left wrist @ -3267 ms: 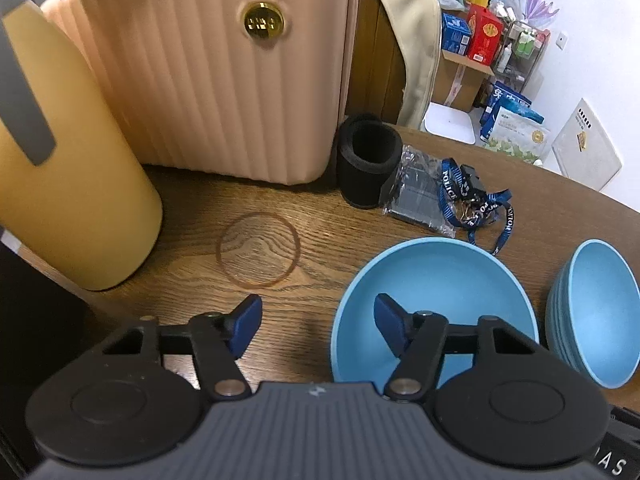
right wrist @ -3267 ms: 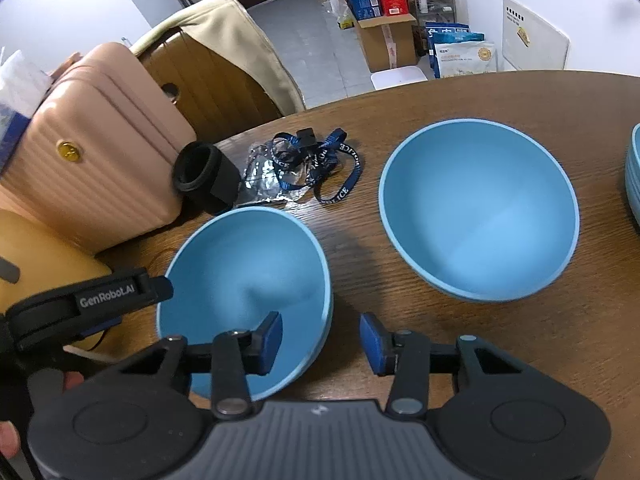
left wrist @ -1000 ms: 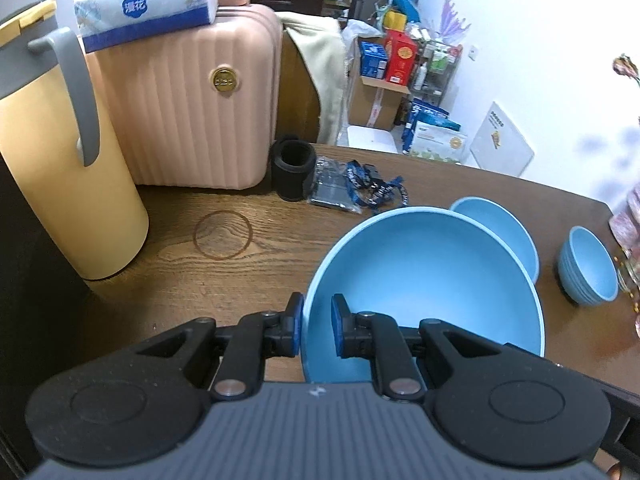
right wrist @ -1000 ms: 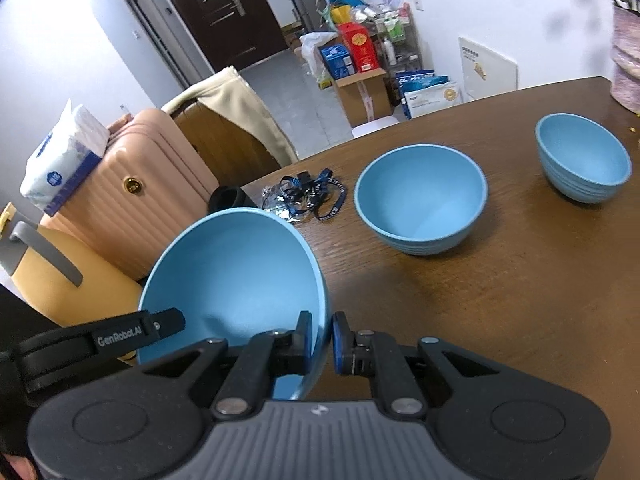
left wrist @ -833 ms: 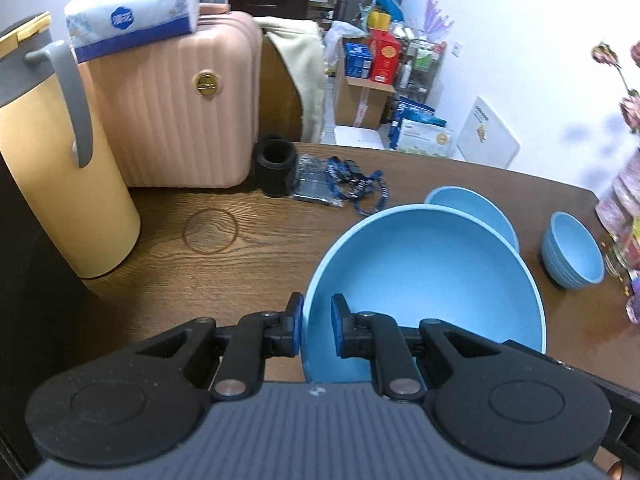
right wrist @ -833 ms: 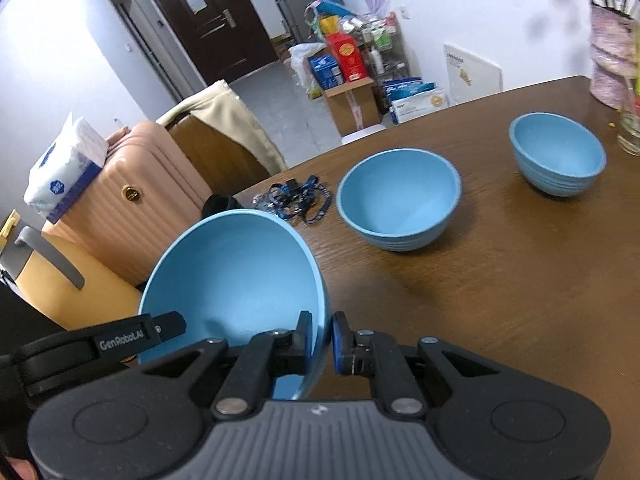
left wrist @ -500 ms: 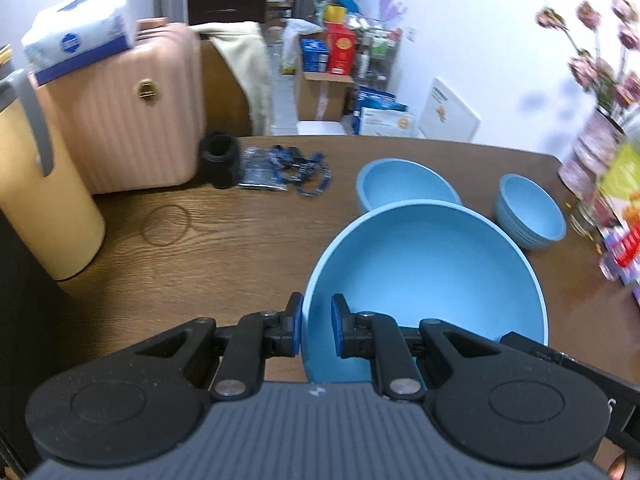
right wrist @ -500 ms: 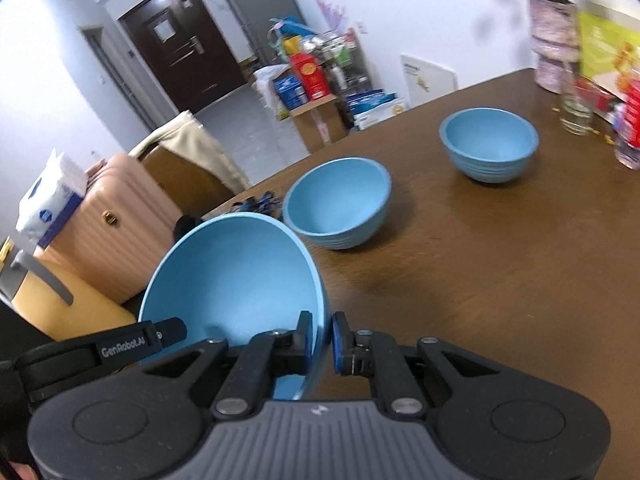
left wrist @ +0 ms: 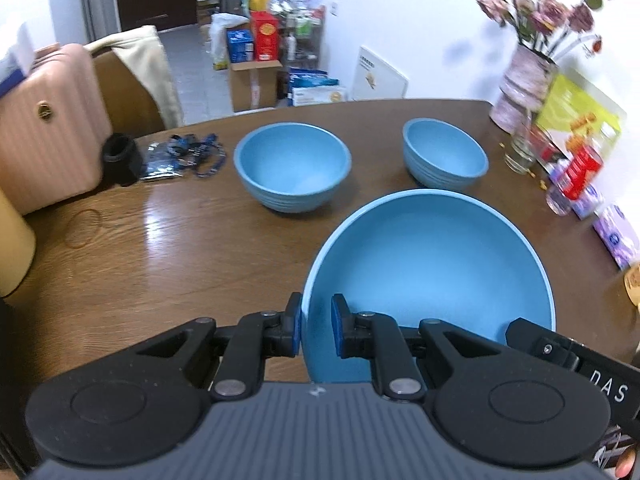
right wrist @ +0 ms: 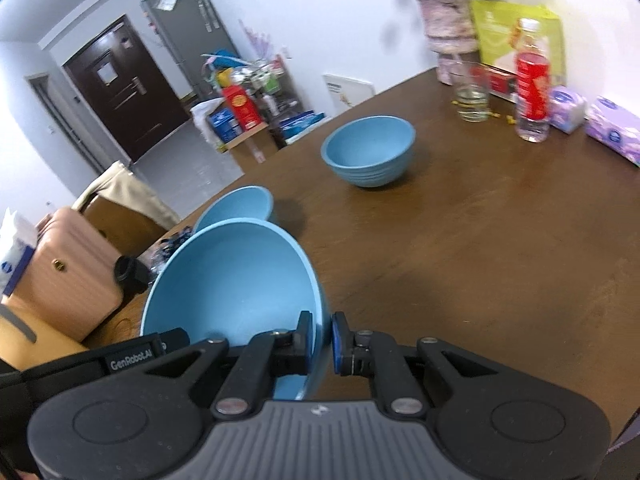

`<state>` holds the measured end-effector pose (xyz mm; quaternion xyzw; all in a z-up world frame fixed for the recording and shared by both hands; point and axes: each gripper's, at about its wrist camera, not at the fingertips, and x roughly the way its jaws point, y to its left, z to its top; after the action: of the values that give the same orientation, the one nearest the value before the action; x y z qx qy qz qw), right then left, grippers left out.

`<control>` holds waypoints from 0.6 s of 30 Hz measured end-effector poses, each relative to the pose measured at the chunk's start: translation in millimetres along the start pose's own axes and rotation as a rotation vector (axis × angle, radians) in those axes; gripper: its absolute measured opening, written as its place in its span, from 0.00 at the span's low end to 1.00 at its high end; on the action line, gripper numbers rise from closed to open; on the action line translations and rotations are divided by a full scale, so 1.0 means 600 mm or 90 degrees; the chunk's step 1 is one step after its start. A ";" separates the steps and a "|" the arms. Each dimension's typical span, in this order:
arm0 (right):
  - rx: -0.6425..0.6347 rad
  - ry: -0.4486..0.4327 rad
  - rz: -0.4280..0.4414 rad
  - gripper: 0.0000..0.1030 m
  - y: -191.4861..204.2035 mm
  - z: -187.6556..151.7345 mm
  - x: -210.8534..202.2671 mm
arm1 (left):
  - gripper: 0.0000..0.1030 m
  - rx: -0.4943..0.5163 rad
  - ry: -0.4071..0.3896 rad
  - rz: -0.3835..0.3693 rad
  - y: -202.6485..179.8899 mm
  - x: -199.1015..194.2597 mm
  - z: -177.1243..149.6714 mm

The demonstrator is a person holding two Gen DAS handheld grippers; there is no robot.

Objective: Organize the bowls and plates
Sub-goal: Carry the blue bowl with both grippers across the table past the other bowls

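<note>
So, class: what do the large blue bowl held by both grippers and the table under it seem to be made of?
Large blue bowl: probably matte plastic or a fibre composite; even colour, thin rim, no glossy highlights. Ceramic cannot be ruled out.
Table: wood or wood veneer with a glossy varnish; visible grain and window glare.

Left gripper: black two-finger unit with blue pads, angled steeply downward, jaws drawn nearly together and clamped across the near-left rim of the large blue bowl, one pad inside the wall and the other outside. Right gripper: same build, likewise angled downward, jaws nearly closed on the opposite rim of that bowl, one pad outside the wall and its partner inside; in each wrist view the housing of the other gripper shows past the bowl. Person: only a fingertip is visible, at the lower right corner of the left wrist view.
</note>
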<state>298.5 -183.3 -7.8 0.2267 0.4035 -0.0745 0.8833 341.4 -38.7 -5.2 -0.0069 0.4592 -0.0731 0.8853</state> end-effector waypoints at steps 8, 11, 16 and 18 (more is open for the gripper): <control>0.027 0.008 -0.034 0.09 -0.075 0.016 0.014 | 0.15 0.026 0.025 -0.020 -0.074 0.042 -0.003; 0.035 0.015 -0.042 0.09 -0.099 0.024 0.026 | 0.15 0.035 0.039 -0.021 -0.095 0.063 -0.002; 0.045 0.025 -0.042 0.09 -0.128 0.031 0.050 | 0.15 0.044 0.056 -0.020 -0.118 0.097 0.002; 0.044 0.029 -0.047 0.09 -0.137 0.034 0.061 | 0.15 0.046 0.064 -0.020 -0.127 0.110 0.002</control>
<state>310.6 -263.7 -51.6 0.2436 0.4291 -0.1156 0.8621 370.6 -122.9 -52.1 0.0219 0.5002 -0.1036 0.8594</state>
